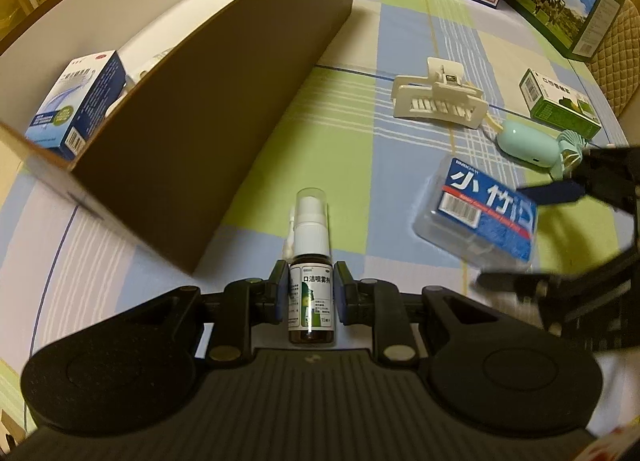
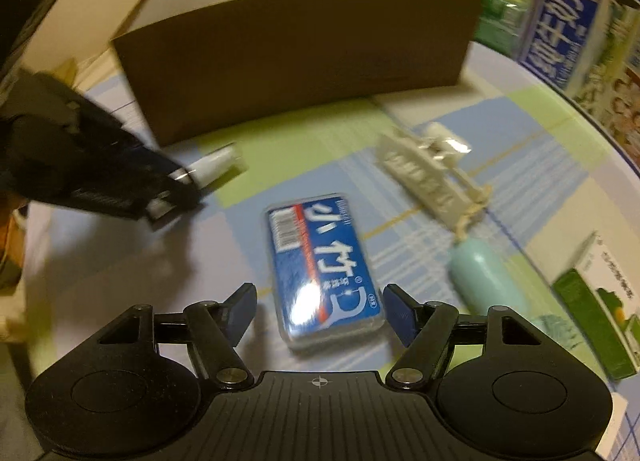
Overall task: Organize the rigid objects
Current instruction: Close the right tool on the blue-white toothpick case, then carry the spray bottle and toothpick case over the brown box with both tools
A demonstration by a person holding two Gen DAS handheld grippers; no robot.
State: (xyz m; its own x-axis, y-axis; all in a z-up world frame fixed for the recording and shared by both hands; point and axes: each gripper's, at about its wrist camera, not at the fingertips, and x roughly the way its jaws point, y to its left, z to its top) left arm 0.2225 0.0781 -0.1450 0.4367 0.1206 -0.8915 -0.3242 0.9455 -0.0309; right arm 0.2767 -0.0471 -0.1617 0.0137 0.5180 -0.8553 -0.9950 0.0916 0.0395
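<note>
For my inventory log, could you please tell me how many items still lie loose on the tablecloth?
4: the blue floss case before the right gripper, the cream hair claw, the mint fan, the green carton. Others may be hidden.

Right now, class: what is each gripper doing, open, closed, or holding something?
Left gripper: closed on the spray bottle.
Right gripper: open, either side of the blue floss box, not gripping it.
</note>
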